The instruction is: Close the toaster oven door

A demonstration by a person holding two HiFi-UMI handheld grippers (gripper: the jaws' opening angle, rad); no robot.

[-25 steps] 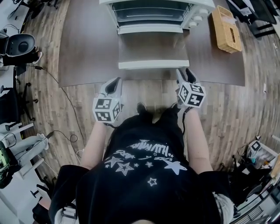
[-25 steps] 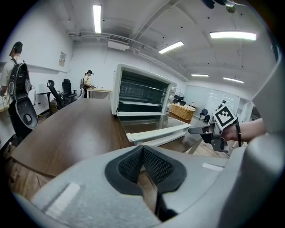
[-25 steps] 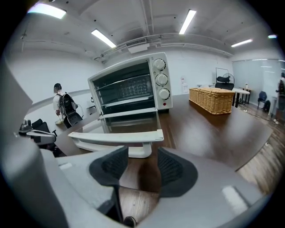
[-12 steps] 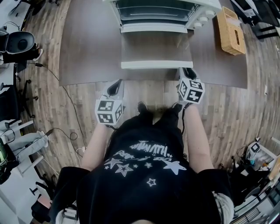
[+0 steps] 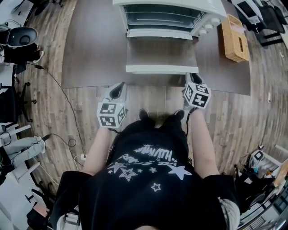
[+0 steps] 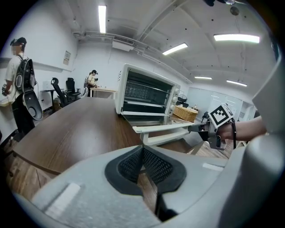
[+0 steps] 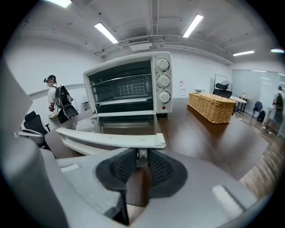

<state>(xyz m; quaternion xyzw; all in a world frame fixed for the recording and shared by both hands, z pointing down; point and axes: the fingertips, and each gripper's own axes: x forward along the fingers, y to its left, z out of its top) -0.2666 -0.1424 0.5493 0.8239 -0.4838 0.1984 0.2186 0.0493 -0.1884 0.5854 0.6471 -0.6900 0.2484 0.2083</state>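
The white toaster oven (image 5: 166, 11) stands at the table's far side, its glass door (image 5: 161, 51) folded down flat towards me. The door's white handle (image 5: 157, 69) runs along its near edge. My right gripper (image 5: 192, 77) is at the handle's right end. In the right gripper view its jaws (image 7: 141, 156) are closing, and the white post under the handle (image 7: 111, 139) fills the narrow gap between the pads. My left gripper (image 5: 118, 89) hovers just off the table's front edge, left of the door. Its pads meet with nothing between them (image 6: 143, 164).
The dark wooden table (image 5: 90, 45) carries a wicker basket (image 5: 235, 31) to the right of the oven. An office chair (image 5: 20, 45) and cables lie on the floor at left. A person with a backpack (image 6: 18, 89) stands beyond the table's left side.
My right gripper has moved forward to the right end of the door handle. The left gripper has stayed near the table's front edge. The door still lies flat.
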